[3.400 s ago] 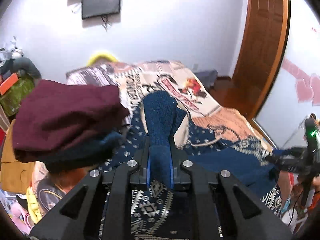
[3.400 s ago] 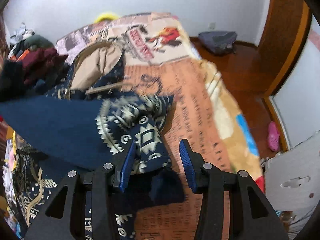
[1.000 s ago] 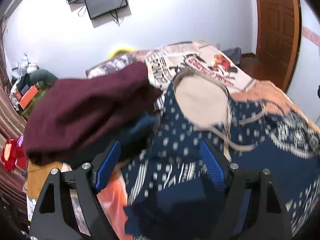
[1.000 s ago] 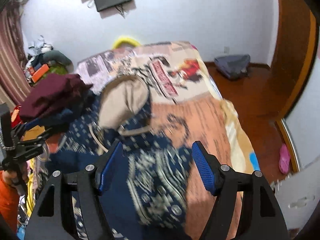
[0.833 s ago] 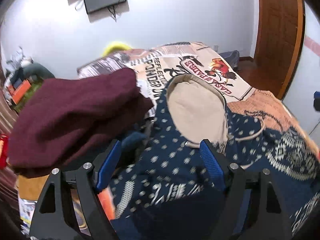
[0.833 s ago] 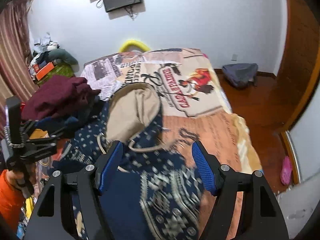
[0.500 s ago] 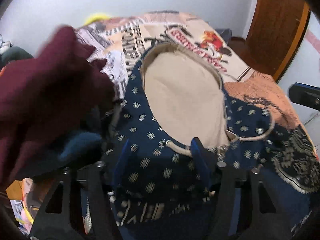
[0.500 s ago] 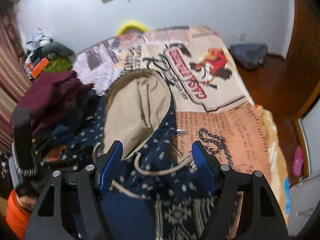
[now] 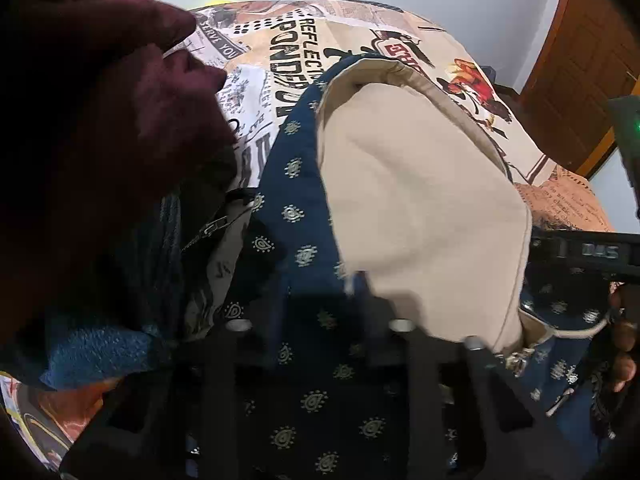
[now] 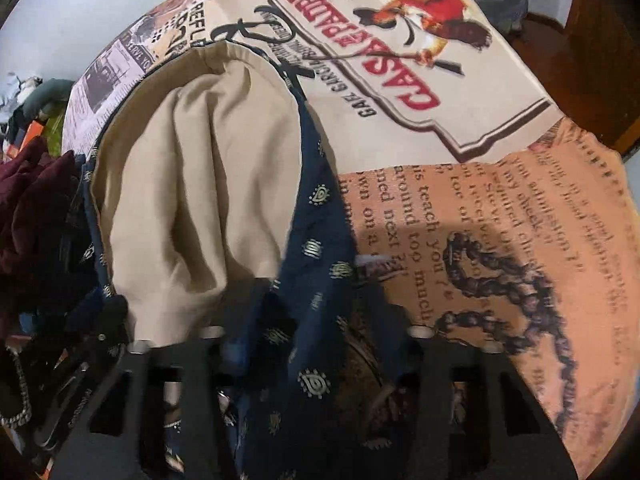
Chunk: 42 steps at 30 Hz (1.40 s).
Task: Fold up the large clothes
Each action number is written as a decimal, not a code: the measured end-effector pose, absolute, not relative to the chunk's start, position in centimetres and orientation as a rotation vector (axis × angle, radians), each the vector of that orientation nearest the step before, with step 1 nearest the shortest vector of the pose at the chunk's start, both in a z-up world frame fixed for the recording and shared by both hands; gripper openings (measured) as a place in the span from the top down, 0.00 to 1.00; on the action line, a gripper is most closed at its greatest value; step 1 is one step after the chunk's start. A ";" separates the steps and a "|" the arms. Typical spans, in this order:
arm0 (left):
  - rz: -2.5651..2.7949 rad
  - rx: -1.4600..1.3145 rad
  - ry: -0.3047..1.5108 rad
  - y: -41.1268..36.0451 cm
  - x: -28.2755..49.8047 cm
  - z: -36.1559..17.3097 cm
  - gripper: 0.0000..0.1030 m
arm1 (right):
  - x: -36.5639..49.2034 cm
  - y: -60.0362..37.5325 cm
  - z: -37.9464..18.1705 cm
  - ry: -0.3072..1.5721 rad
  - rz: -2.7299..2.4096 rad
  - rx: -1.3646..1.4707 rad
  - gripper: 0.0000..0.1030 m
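Your left gripper (image 9: pixel 320 308) and right gripper (image 10: pixel 312 312) jaws have just closed, pinching the blue hoodie (image 9: pixel 304 216). Grab too little and it slips out.

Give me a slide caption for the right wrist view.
Right tongs closing on the navy patterned hoodie, its beige-lined hood spread on the printed bedspread.

Both grippers point steeply down, their jaws having just been closing. The left gripper (image 9: pixel 320 312) pinches navy patterned cloth between its nearly closed jaws. The right gripper (image 10: pixel 316 328) does likewise. In the left view, the right gripper and holding fingers (image 9: pixel 624 364) appear at three o'clock.
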<state>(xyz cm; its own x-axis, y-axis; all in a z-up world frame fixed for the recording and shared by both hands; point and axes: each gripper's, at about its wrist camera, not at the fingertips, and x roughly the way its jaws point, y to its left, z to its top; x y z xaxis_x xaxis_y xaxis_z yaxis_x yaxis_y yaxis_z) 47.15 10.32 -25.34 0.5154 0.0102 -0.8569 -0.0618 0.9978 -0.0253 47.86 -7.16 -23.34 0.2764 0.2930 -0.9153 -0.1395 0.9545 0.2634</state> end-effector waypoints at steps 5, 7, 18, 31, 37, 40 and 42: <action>0.033 -0.040 1.027 10.1 46.7 -24.3 0.94 | 46.0 -7.5 -21.0 1.191 0.331 0.112 0.91; 0.019 -0.058 1.010 10.1 46.1 -23.2 0.94 | 44.7 -7.7 -18.8 1.131 0.352 0.088 0.91; -0.118 -0.016 0.878 8.5 38.0 -14.9 0.95 | 34.8 -8.5 -9.6 0.931 0.518 0.015 0.91; -0.102 0.009 1.040 11.8 30.7 -21.0 0.94 | 27.8 -11.9 -14.2 0.968 0.476 -0.057 0.91; -0.087 -0.004 1.074 12.1 29.7 -23.8 0.94 | 28.1 -13.9 -17.5 1.016 0.407 -0.019 0.91; -0.088 0.037 1.068 11.6 29.5 -23.1 0.92 | 27.9 -13.7 -16.7 0.994 0.405 -0.038 0.89; -0.092 0.050 1.062 11.6 30.1 -22.6 0.90 | 27.4 -13.3 -15.8 0.964 0.405 -0.072 0.89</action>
<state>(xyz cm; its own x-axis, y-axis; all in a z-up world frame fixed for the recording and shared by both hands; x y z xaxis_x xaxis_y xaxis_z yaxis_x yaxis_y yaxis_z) 30.06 11.55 -22.56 0.4835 -0.0517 -0.8738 0.0997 0.9950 -0.0037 27.37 -13.28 -15.75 0.5013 0.3031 -0.8104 -0.3666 0.9228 0.1184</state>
